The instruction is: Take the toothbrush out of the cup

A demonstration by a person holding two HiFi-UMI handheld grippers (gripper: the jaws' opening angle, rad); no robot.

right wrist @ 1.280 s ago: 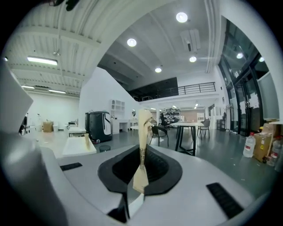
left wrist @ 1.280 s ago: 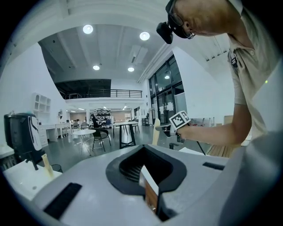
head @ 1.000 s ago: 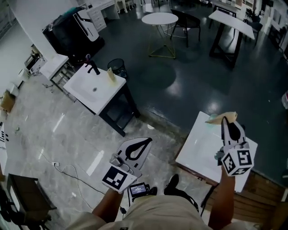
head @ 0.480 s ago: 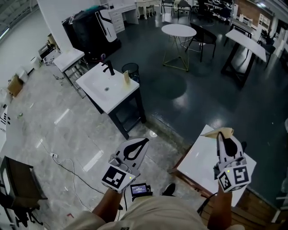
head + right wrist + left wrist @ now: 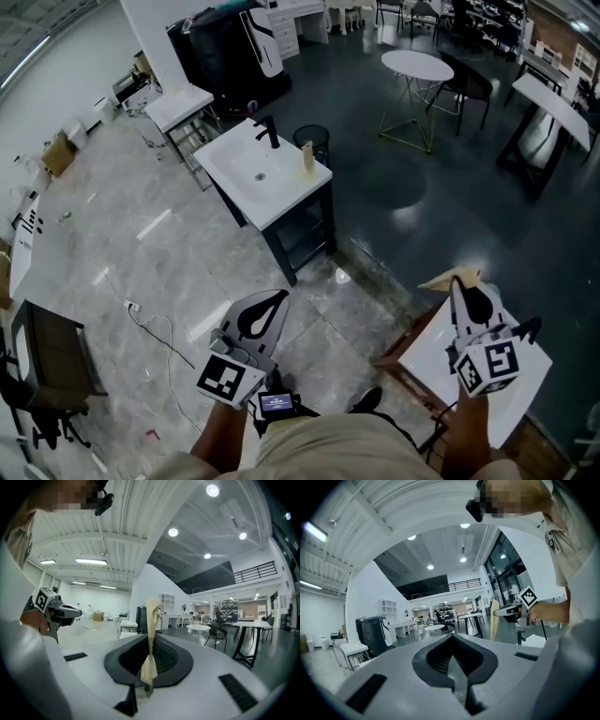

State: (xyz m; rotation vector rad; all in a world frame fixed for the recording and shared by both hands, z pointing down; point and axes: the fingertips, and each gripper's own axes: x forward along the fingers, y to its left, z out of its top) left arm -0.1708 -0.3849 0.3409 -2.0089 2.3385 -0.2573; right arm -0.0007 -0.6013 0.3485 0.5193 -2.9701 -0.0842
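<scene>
Head view: two grippers held out over a hall floor

A pale marble floor (image 5: 122, 244) is seen at the left and a dark floor (image 5: 450, 216) at the right. On the marble a white washstand (image 5: 234, 183) is set, with a black tap (image 5: 270, 131) at its far edge. A white table (image 5: 427, 361) lies beneath the right gripper (image 5: 457, 281), whose jaws are closed on a thin cream strip (image 5: 153, 616) that stands upright between them. What the strip is cannot be made out. The left gripper (image 5: 283, 293) is held over the marble, its jaws pressed together with nothing between them. A small pale upright thing (image 5: 307, 155) is seen on the washstand, at the edge of the top beside the black bin (image 5: 311, 138). Whether it is the cup with the toothbrush cannot be told.
</scene>
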